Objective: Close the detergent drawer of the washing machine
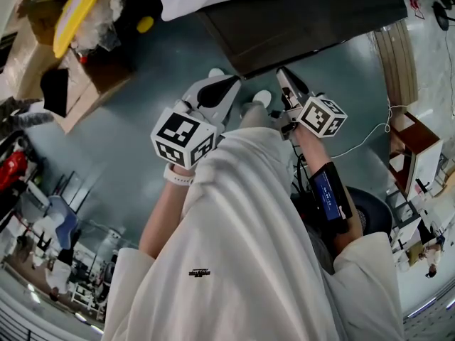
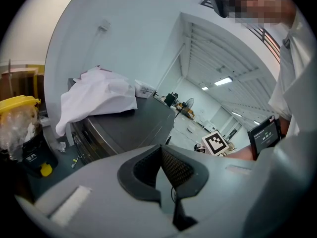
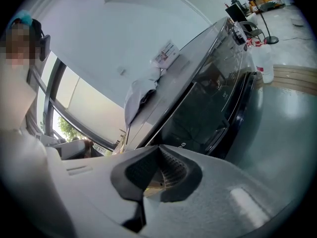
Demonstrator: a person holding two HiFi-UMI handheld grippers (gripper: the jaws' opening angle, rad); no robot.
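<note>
Plainly, left gripper [image 1: 232, 84] and right gripper [image 1: 281, 72] each have jaws pressed together on nothing, near the dark washing machine [image 1: 298, 16]; its detergent drawer can't be picked out, its top label [image 3: 165, 53] unreadable.

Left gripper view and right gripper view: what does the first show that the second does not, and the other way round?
Only the left gripper view shows a yellow-lidded bin at the left and a screen worn on the forearm. Only the right gripper view shows the machine's dark front, a paper label on its top and a window with trees. Both show the washing machine with a white cloth on top. Each shows its own tongs, left tongs and right tongs, closed with nothing between.
</note>
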